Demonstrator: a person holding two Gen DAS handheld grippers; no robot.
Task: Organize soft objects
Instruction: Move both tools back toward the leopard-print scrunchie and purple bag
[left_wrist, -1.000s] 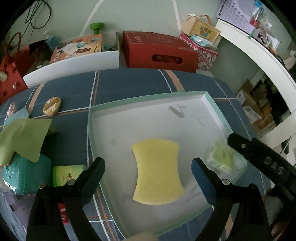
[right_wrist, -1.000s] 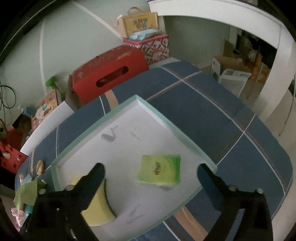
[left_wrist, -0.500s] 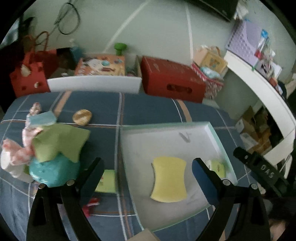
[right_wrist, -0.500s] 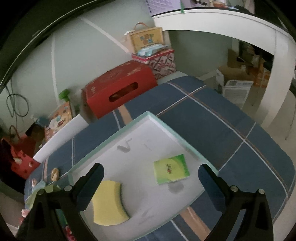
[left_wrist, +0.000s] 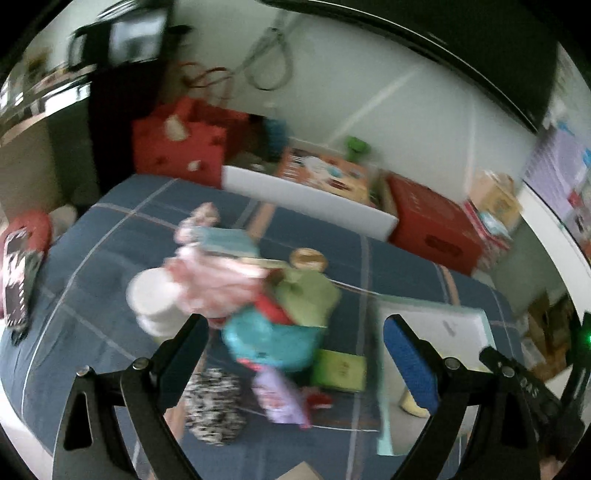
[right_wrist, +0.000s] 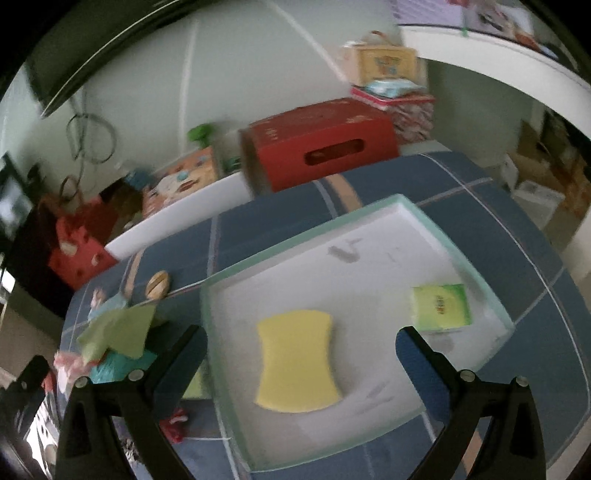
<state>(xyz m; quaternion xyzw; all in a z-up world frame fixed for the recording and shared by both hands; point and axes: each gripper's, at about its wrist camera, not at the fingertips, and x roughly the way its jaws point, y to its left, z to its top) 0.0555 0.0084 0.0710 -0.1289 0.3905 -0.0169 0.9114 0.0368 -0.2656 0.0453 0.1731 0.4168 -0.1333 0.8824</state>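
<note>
A white tray with a pale green rim (right_wrist: 458, 243) holds a yellow sponge (right_wrist: 297, 360) and a green tissue pack (right_wrist: 441, 306). My right gripper (right_wrist: 301, 356) hangs open above the sponge. My left gripper (left_wrist: 295, 350) is open and empty over a blurred pile: a teal pouch (left_wrist: 273, 341), a green cloth (left_wrist: 308, 295), pink fabric (left_wrist: 212, 275), a white roll (left_wrist: 157, 299), a second green pack (left_wrist: 338, 369), a purple packet (left_wrist: 279, 397) and a black-and-white pouch (left_wrist: 214, 408). The tray (left_wrist: 448, 323) lies right of that pile.
A blue plaid cloth (right_wrist: 517, 221) covers the table. A red box (right_wrist: 321, 144), a white board (right_wrist: 177, 229), a red bag (left_wrist: 177, 144) and toy boxes stand along the far edge. A round wooden piece (left_wrist: 308, 258) lies behind the pile. A patterned object (left_wrist: 16, 275) sits at the left edge.
My left gripper has swung left from above the tray and sponge to above the pile. The right gripper has drawn back and turned left, so the sponge now lies between its fingers.
</note>
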